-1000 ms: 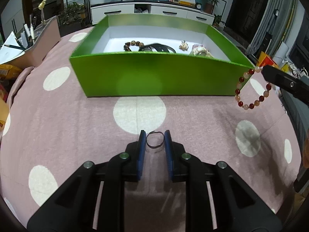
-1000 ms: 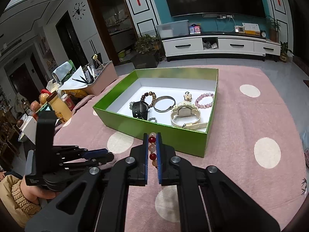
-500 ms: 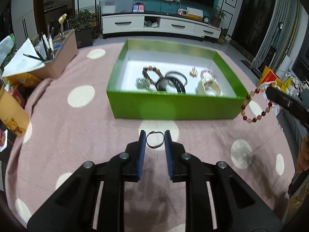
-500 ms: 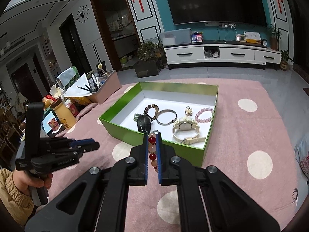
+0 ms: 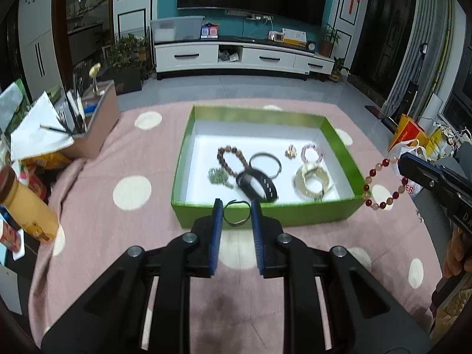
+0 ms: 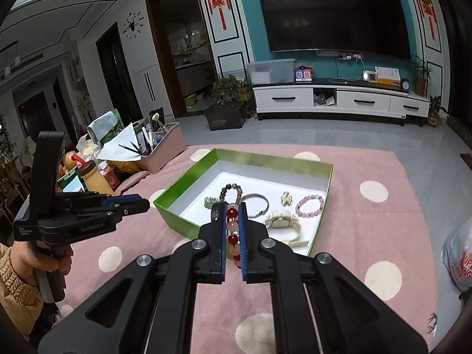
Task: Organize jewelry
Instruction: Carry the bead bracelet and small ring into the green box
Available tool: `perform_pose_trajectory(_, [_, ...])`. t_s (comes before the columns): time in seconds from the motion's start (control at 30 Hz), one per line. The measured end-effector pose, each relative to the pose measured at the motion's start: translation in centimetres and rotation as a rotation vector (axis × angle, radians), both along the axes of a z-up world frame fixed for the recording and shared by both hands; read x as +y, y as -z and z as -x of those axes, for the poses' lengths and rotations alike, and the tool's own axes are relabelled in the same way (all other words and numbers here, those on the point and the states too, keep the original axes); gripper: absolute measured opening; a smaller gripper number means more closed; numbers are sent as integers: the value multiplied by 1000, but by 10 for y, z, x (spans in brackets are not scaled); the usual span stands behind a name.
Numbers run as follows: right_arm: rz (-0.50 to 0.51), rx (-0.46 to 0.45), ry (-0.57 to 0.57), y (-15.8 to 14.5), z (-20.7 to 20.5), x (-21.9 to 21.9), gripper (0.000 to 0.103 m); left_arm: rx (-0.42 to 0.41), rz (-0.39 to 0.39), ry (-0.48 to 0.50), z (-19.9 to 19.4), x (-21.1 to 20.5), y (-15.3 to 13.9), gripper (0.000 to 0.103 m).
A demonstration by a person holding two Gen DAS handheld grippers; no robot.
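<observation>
My left gripper (image 5: 235, 211) is shut on a thin dark bangle (image 5: 235, 221), held in the air in front of the green box (image 5: 295, 214). My right gripper (image 6: 232, 215) is shut on a red and peach bead bracelet (image 6: 232, 227); in the left wrist view the bracelet (image 5: 383, 183) hangs from it beside the box's right wall. The white-lined box holds a brown bead bracelet (image 5: 231, 159), a black band (image 5: 256, 184), a metal bangle (image 5: 265, 162), a cream watch (image 5: 312, 178), a pink bead bracelet (image 5: 312, 152) and small pieces.
The box (image 6: 188, 224) sits on a pink cloth with white dots (image 5: 132, 188). A pink tray of pens and papers (image 5: 88, 124) and a yellow bottle (image 5: 28, 209) stand at the left. A plastic bag (image 6: 460, 256) lies at the right edge.
Both grippers have risen and pulled back with their jewelry still held; the box now looks smaller and farther below. The bead bracelet hangs nearer the box's right corner.
</observation>
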State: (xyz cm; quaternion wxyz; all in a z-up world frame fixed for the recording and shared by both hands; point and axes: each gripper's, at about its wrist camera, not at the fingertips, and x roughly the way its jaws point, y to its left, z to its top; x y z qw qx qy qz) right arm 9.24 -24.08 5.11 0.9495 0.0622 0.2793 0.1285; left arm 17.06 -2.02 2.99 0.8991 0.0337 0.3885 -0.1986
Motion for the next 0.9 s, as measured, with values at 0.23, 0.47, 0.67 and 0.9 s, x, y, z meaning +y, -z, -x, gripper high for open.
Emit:
perform_pose_trajectory(0.23, [0,-44,12,-20,-10,-8,7,-6,11,-13,-24,-8,-17,19])
perform_pose_trajectory(0.47, [7,-38,24,-23,-32,-12,7,-6,-1,-12,-54,-22,-22,19])
perform_pose_trajectory(0.67, [15,-20,27,-17,-50,-13,7,-16,-21,7,-70,-39,-22,19])
perform_pose_trajectory(0.9, [16,10,32,-6,-71,-16,7,-9,-33,31,-87,-55,-15,19])
